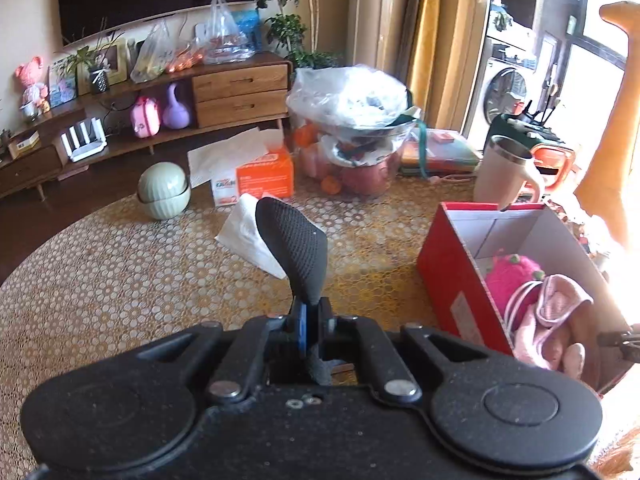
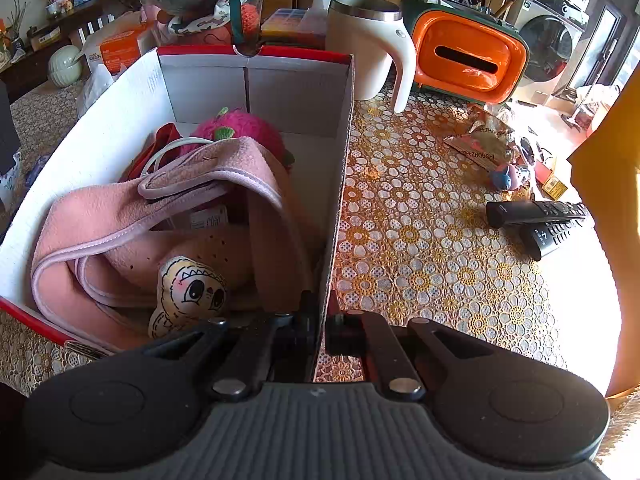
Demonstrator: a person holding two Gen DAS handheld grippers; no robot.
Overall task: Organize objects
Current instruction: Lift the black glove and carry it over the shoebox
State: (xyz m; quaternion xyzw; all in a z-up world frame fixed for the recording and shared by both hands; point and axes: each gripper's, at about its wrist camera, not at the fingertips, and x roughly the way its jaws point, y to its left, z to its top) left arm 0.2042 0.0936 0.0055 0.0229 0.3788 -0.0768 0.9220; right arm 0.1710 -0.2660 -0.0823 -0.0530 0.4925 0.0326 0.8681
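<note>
A red cardboard box with white inner walls stands on the lace-covered table. It holds a pink fleece cloth, a magenta plush fruit, a small cream plush face and a white cord. My right gripper is shut on the box's right wall, with the cardboard edge pinched between its fingers. To the left of the box and above the table, my left gripper is shut. Its black textured fingers are pressed together and I see nothing between them.
A white tissue, an orange tissue box and stacked green bowls lie beyond the left gripper. A bagged fruit pile is behind. A cream mug, an orange case, a wrapper and two remotes sit right of the box.
</note>
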